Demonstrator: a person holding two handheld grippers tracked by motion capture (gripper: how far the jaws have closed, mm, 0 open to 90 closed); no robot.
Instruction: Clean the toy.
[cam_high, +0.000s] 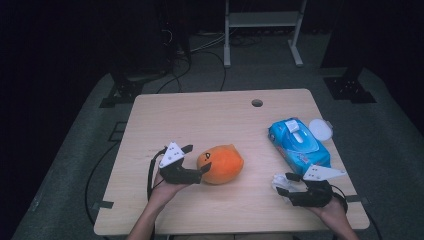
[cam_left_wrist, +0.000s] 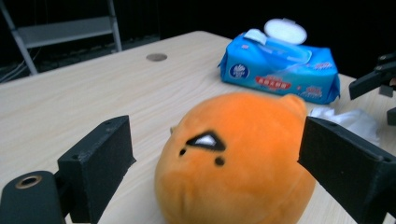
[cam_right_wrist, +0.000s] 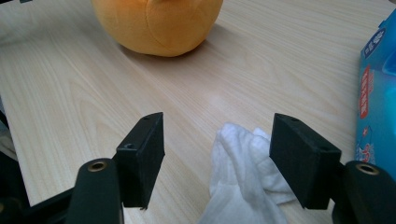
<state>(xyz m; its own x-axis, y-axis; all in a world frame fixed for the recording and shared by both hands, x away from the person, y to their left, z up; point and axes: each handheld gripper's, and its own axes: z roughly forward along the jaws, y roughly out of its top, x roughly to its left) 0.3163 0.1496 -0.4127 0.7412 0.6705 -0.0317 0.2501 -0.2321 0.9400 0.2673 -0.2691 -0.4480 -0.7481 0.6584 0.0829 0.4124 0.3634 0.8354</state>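
Black tongs (cam_right_wrist: 217, 154) wide around wipe (cam_right_wrist: 243, 182)

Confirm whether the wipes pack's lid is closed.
No, the white round lid stands flipped open at the far end of the blue wipes pack.

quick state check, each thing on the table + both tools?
orange plush toy: lying on the table, between the left tool's open jaws, not gripped
wet wipes pack: lid flipped open
white wipe: crumpled on the table, between the right tool's jaws, not gripped
left tool: open
right tool: open
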